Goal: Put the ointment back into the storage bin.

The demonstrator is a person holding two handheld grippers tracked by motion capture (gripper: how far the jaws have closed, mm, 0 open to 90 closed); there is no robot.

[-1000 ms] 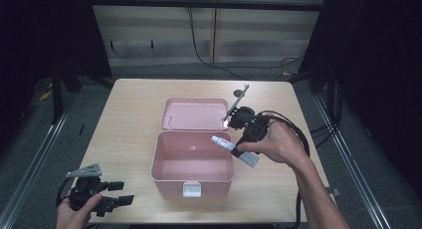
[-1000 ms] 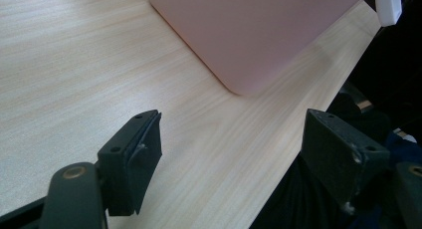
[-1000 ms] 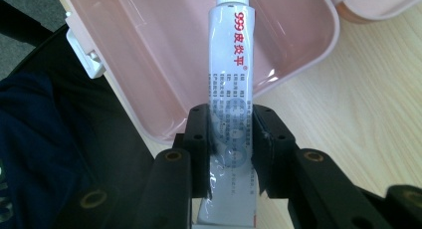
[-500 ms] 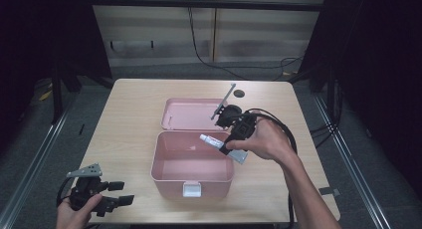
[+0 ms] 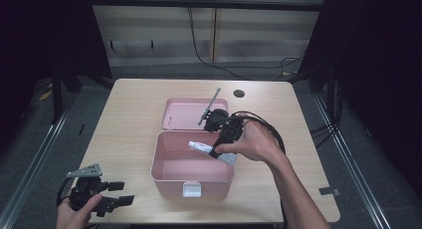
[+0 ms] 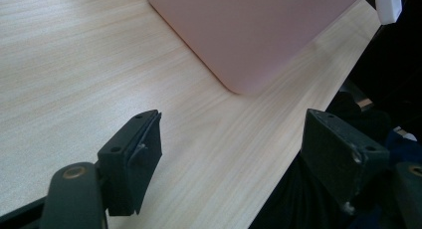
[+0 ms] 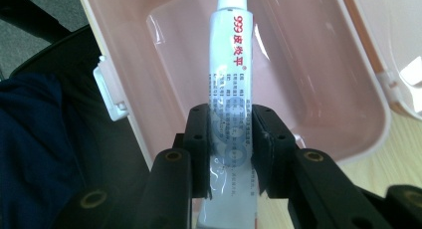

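Our right gripper (image 7: 232, 139) clamps the tube (image 7: 230, 79), long axis toward 12 o'clock over the pink box (image 7: 343, 89); left gripper (image 6: 234, 149) open.

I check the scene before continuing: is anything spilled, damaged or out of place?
Nothing stands out. The right gripper holds the white tube over the open pink box. The lid lies flat behind it, and the table shows no spill.

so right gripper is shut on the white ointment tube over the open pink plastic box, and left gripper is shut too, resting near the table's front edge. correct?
Not quite: the left gripper is open. The left gripper view shows its jaws wide apart with nothing between them, above the light wooden table. The rest holds: the right gripper is shut on the white ointment tube over the open pink plastic box.
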